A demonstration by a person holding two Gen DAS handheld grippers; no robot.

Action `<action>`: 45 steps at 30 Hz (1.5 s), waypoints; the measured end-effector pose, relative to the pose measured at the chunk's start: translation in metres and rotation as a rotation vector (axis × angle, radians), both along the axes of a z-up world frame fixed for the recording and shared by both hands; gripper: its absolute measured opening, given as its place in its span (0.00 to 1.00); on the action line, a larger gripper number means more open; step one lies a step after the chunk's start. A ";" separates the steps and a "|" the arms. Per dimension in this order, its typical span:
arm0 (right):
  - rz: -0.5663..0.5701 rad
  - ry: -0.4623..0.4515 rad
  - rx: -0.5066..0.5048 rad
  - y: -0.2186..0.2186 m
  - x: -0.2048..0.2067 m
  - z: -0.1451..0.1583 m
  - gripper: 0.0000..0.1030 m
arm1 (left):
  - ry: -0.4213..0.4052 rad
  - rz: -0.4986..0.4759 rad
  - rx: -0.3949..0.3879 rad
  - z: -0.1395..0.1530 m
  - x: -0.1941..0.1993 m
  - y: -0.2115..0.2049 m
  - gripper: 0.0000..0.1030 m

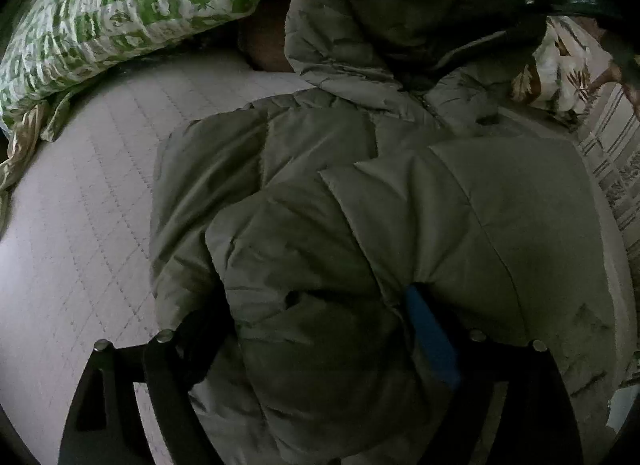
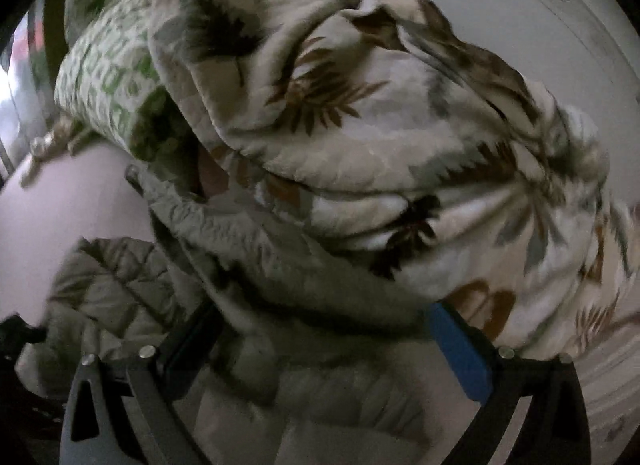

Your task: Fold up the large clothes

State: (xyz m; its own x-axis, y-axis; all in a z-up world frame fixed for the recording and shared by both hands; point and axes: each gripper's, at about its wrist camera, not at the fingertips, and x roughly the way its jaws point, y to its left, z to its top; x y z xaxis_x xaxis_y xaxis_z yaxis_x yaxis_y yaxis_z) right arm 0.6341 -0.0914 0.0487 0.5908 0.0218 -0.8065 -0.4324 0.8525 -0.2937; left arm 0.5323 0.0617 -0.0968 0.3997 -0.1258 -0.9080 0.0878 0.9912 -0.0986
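A grey-green puffer jacket (image 1: pixel 360 193) was spread on the bed (image 1: pixel 88 193), on a pale quilted mattress cover, w/ its hood (image 1: pixel 400 17) toward the far end. A green-and-white patterned pillow (image 1: pixel 104 13) was seen at upper left of the left wrist view, apart from the jacket. A leaf-print blanket (image 2: pixel 400 125) was bunched just beyond the hood, touching the jacket in the right wrist view.

The left gripper (image 1: pixel 316 317) was seen low over the near part of the jacket; padded fabric was bulged between its fingers (image 1: pixel 432 329), wide apart, the blue pad partly buried in a fold. Whether the fabric was actually pinched couldn't be told.

The right gripper (image 2: pixel 320 325) was seen at the hood end, approx. where jacket meets blanket. Jacket fabric was packed between its fingers (image 2: pixel 460 349), also spread wide; grasped or just pressed in: cannot tell, as the view was blurred.
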 end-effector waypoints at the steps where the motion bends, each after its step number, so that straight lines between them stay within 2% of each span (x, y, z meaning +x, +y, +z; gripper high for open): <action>1: -0.002 -0.002 -0.022 0.003 0.003 -0.004 1.00 | 0.000 -0.002 -0.001 0.000 0.000 0.000 0.85; 4: -0.021 -0.024 -0.045 0.004 0.004 -0.012 1.00 | 0.002 -0.003 -0.007 0.000 0.000 0.000 0.86; 5: -0.026 -0.034 -0.036 0.003 0.002 -0.012 0.97 | 0.002 -0.003 -0.008 0.000 0.000 0.000 0.86; 6: -0.030 -0.046 -0.028 0.000 0.000 -0.011 0.77 | 0.002 -0.001 -0.008 0.001 -0.001 0.000 0.86; 7: -0.040 -0.049 -0.025 -0.003 -0.002 -0.011 0.62 | 0.002 0.003 -0.009 0.002 -0.002 0.000 0.86; 8: -0.059 -0.051 -0.025 -0.006 -0.003 -0.011 0.36 | 0.003 0.008 -0.011 0.003 -0.003 0.000 0.86; 14: -0.031 -0.074 0.024 -0.025 -0.037 0.000 0.16 | -0.001 0.036 -0.021 0.017 -0.016 0.004 0.85; 19: -0.008 -0.094 0.101 -0.040 -0.084 0.009 0.12 | -0.022 0.101 -0.095 0.038 -0.028 0.016 0.85; 23: 0.000 -0.085 0.165 -0.053 -0.122 0.008 0.11 | -0.076 0.170 -0.144 0.057 -0.038 0.025 0.85; 29: 0.009 -0.039 0.158 -0.064 -0.183 -0.021 0.10 | -0.108 0.249 -0.265 0.068 -0.041 0.027 0.85; 34: -0.006 0.003 0.170 -0.081 -0.226 -0.060 0.10 | -0.088 0.253 -0.261 0.062 -0.030 0.014 0.85; 39: -0.025 0.074 0.130 -0.089 -0.240 -0.110 0.08 | -0.068 0.278 -0.219 0.052 -0.002 0.000 0.85; 42: -0.027 0.060 0.147 -0.093 -0.243 -0.115 0.08 | -0.069 0.279 -0.187 0.048 0.014 -0.007 0.85; 45: -0.014 0.050 0.161 -0.096 -0.240 -0.107 0.08 | -0.063 0.299 -0.205 0.048 0.026 -0.006 0.85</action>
